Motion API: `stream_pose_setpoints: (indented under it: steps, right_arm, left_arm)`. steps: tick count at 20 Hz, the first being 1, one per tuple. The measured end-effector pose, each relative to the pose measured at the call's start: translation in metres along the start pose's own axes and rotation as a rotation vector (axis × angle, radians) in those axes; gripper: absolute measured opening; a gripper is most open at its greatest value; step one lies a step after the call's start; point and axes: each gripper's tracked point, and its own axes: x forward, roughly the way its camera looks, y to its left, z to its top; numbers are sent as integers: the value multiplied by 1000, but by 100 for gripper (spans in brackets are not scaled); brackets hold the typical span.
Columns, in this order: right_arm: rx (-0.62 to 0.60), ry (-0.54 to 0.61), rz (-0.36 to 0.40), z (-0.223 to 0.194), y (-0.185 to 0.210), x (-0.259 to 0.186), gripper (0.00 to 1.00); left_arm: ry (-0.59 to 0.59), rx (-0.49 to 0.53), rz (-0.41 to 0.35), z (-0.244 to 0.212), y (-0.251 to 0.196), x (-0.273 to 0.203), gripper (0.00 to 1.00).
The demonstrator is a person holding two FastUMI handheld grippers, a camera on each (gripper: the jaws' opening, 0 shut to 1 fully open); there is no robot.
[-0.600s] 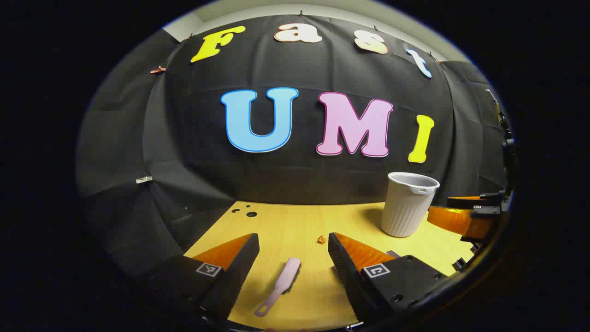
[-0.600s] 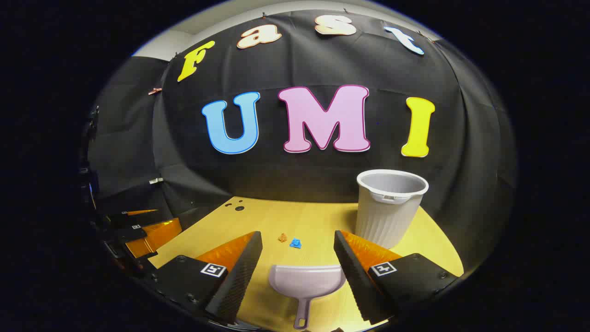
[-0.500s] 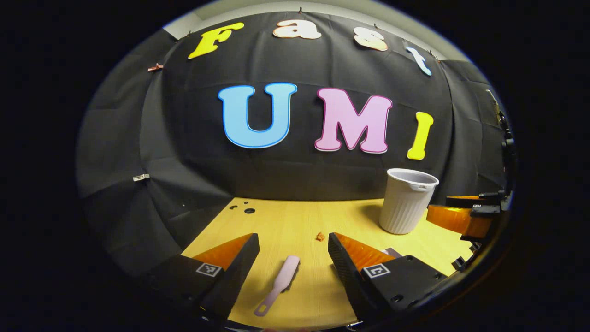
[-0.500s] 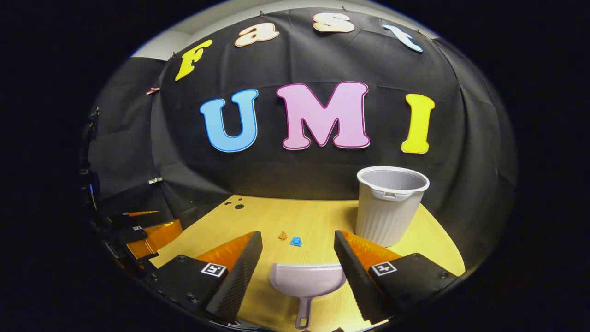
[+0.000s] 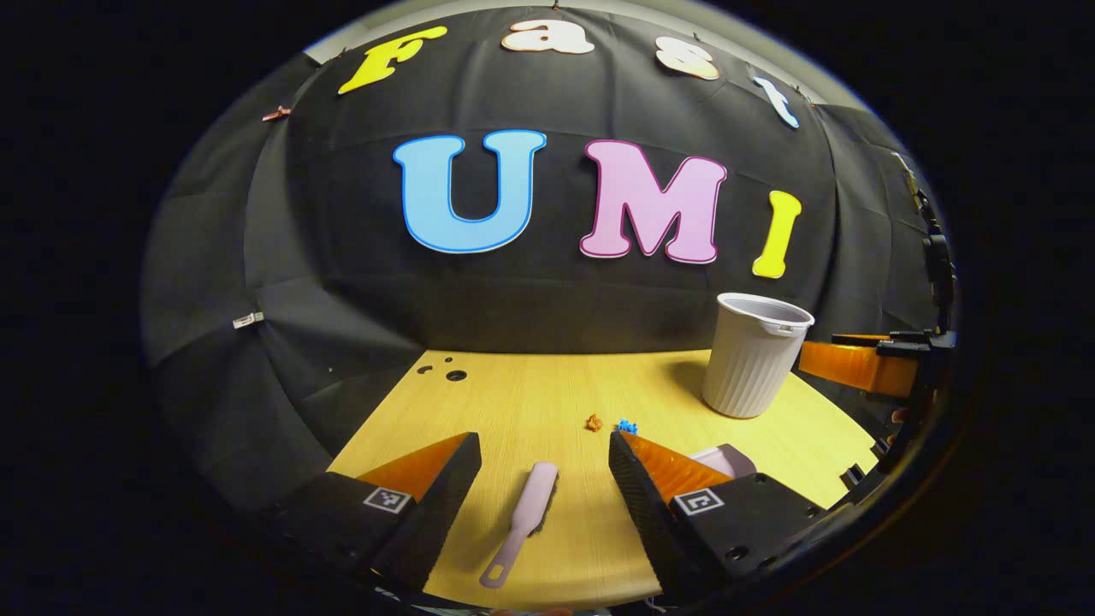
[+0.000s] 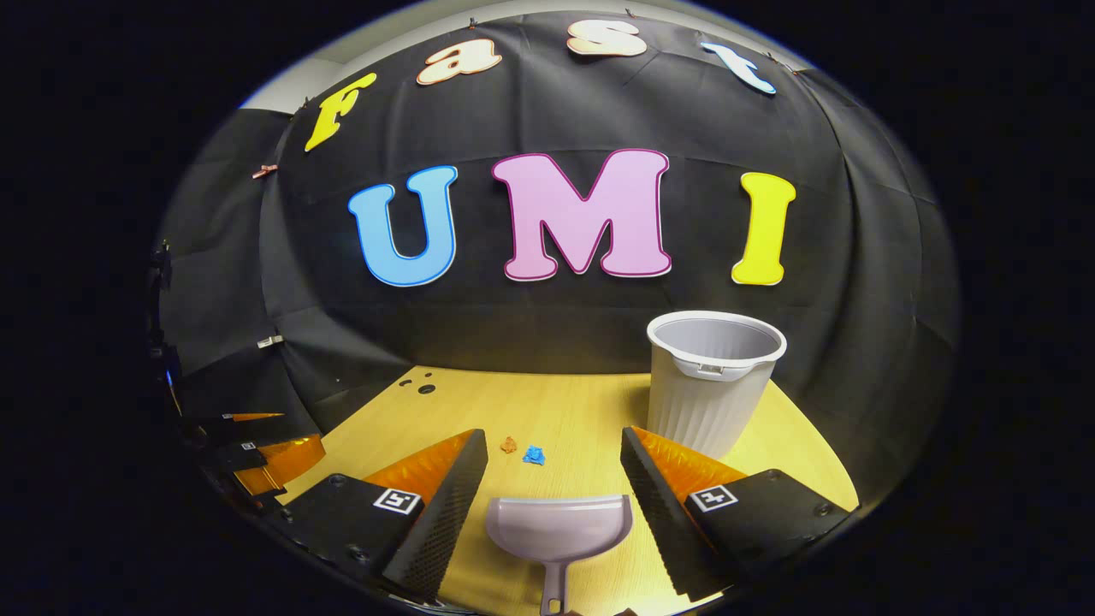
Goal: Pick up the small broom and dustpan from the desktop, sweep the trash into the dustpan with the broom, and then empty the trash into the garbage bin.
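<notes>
Nothing picked up yet, so the whole job lies ahead. The wooden desktop (image 5: 530, 393) carries everything: the pale ribbed garbage bin (image 6: 713, 381) stands upright toward the back right, with no trash visible in the part of its inside that shows. In the right gripper view, the right gripper (image 6: 553, 453) hovers with its fingers spread wide apart over the dustpan (image 6: 559, 529), which lies flat between them, mouth toward the trash, handle toward the camera, untouched. In the left gripper view, the left gripper (image 5: 544, 455) is just as wide apart, and the small broom (image 5: 523, 518) rests flat on the wood between its fingers, ungripped. Beyond both tools, two scraps sit side by side, the orange scrap (image 6: 509, 445) and the blue scrap (image 6: 535, 454), unswept. Grasping, sweeping and emptying all remain.
</notes>
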Motion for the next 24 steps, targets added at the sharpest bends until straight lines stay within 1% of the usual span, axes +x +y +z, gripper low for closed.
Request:
stream_pose_setpoints:
  steps: [4,5,6,7,11,14,17,18,19,21,23,24]
  right_arm:
    - [-11,36,13,-14,5,-1,97]
    - [-17,45,15,-17,6,-1,98]
    - [-20,52,20,-20,8,-1,98]
    - [-22,59,26,-22,9,-1,98]
    - [-28,103,45,-36,14,0,98]
    - [-37,130,49,-48,14,0,98]
    - [-34,170,36,-64,9,-3,98]
    - [-32,186,30,-69,7,-4,98]
    - [-25,205,24,-76,4,-5,98]
    - [-9,232,15,-84,0,-8,98]
    - [4,259,17,-93,-3,-11,98]
    - [4,268,13,-96,-4,-13,98]
  left_arm:
    - [70,-32,19,-22,13,5,96]
    - [90,-53,14,-28,15,5,96]
    - [108,-73,3,-34,15,8,92]
    - [135,-82,-6,-41,16,10,95]
    - [245,-99,-39,-74,22,20,96]
    - [344,-73,-63,-104,30,28,96]
    - [456,-55,-69,-140,41,37,96]
    - [493,-48,-74,-150,42,40,92]
    - [529,-39,-82,-158,42,43,96]
    - [603,-19,-93,-177,43,52,96]
    - [698,16,-86,-199,48,56,96]
    - [724,22,-82,-203,49,59,96]
